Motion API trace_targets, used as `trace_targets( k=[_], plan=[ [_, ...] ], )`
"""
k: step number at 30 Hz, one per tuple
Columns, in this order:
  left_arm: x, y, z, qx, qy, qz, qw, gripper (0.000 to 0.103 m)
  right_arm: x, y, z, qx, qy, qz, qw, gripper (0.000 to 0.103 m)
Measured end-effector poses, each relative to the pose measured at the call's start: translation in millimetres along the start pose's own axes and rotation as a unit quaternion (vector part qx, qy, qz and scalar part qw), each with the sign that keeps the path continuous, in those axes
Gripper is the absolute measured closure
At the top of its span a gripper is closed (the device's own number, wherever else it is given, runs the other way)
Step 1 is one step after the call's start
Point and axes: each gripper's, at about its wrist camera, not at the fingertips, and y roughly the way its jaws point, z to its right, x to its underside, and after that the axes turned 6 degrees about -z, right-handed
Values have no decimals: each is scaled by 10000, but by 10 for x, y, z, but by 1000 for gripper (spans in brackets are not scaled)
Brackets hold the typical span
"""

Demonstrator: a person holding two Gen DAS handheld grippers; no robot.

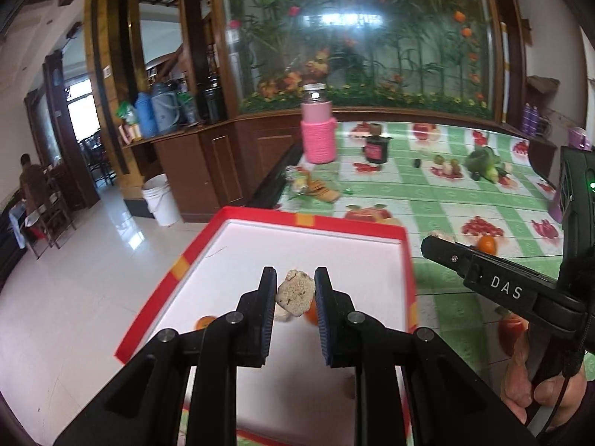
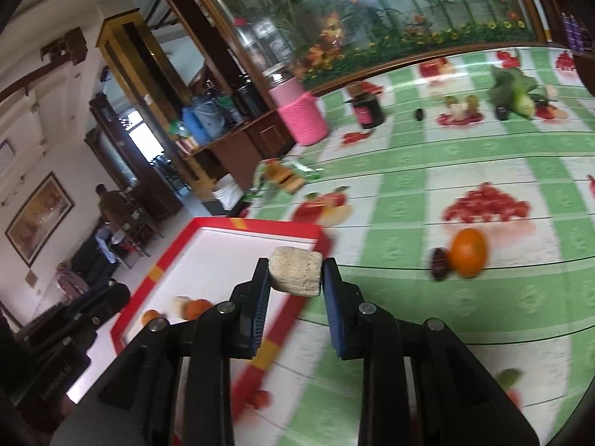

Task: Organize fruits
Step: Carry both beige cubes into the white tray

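Green-and-white checked oilcloth printed with red fruit (image 2: 465, 297) covered the table I worked over, stretching back to a glass-fronted wall of artificial flowers (image 1: 357, 37). At its near left corner sat the shallow red-rimmed cardboard tray with a white floor (image 1: 334, 256), the largest item in my reach. Farther back stood a jar wrapped in pink knitted yarn (image 1: 319, 137), a dark red-labelled jar (image 1: 376, 148) and a leafy green vegetable (image 1: 483, 161).

My left gripper (image 1: 296, 290) hung above the tray floor, its blue-padded fingers (image 1: 322, 308) clamped on a pale beige, rough-skinned lump of fruit (image 1: 295, 293), held clear of the tray. Beneath it, partly hidden by the fingers, lay two small orange citrus fruits (image 1: 205, 322) and a pale piece between them.

My right gripper (image 2: 296, 271) hovered over the tray's right rim, pinching a pale, ribbed cylindrical chunk of fruit (image 2: 295, 273) between its pads; motion blur softened the rim below it. From the left wrist camera, the same gripper entered from the right as a black arm marked DAS.

On the cloth to the right of the tray rested a round orange tangerine (image 2: 469, 252), touching a small dark brown fruit (image 2: 439, 262) on its left side.
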Motion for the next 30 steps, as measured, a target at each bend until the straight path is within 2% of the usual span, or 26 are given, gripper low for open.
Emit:
trace_targets(
  k=[4, 9, 15, 24, 30],
  plan=[
    [90, 62, -212, -116, -189, -91, 9997, 84, 121, 185, -363, -202, -220, -142, 9995, 73],
    [164, 179, -376, -186, -367, -230, 9989, 84, 256, 278, -600, -119, -631, -272, 9976, 73],
    [259, 279, -454, -191, -437, -353, 9982, 84, 289, 397, -556, 88, -639, -545, 9964, 72],
    [320, 390, -491, -207, -482, -510, 9973, 84, 343, 452, -633, 289, -899, -620, 9936, 73],
    [341, 439, -514, -221, -505, -584, 9968, 84, 325, 477, -591, 435, -824, -648, 9935, 73]
  ],
)
